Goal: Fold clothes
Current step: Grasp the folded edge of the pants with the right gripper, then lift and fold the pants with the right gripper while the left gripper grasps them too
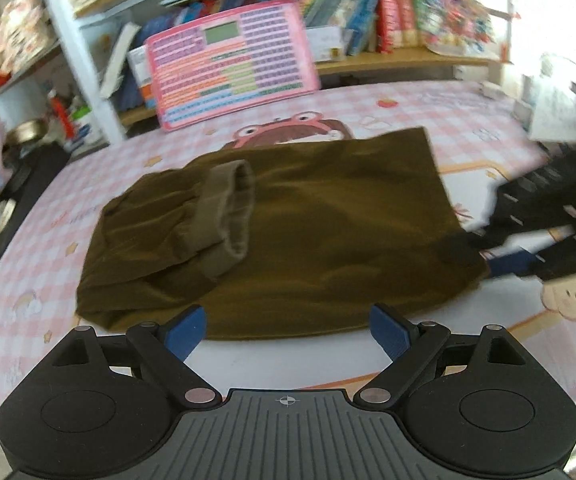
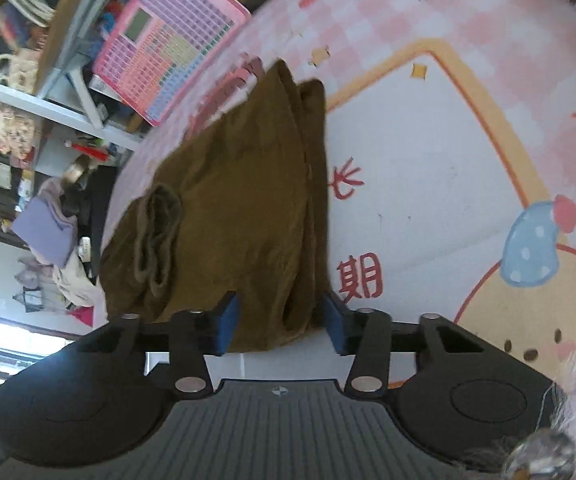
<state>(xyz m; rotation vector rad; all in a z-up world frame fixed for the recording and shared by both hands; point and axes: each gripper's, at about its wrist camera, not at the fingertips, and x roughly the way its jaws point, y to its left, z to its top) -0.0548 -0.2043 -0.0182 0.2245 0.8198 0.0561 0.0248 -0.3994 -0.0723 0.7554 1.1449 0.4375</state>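
Tongs at a folded brown garment

Garment of brown cloth lies partly folded on a table covered in a pink checked cartoon mat. A ribbed cuff rests on top of the cloth, toward its left side.

Left tongs hover at the near edge of the garment with their blue pads spread wide and nothing between them.

Right tongs sit at the garment's near right corner. In the right wrist view, a bunched fold of the brown cloth lies between the two blue pads; the gap has narrowed, but whether the pads press on the cloth cannot be told. From the left wrist view, the right tongs appear as a blurred black shape at the garment's right edge.

Beyond the far side of the table stands a shelf of books, with a pink board of coloured rows leaning against it.
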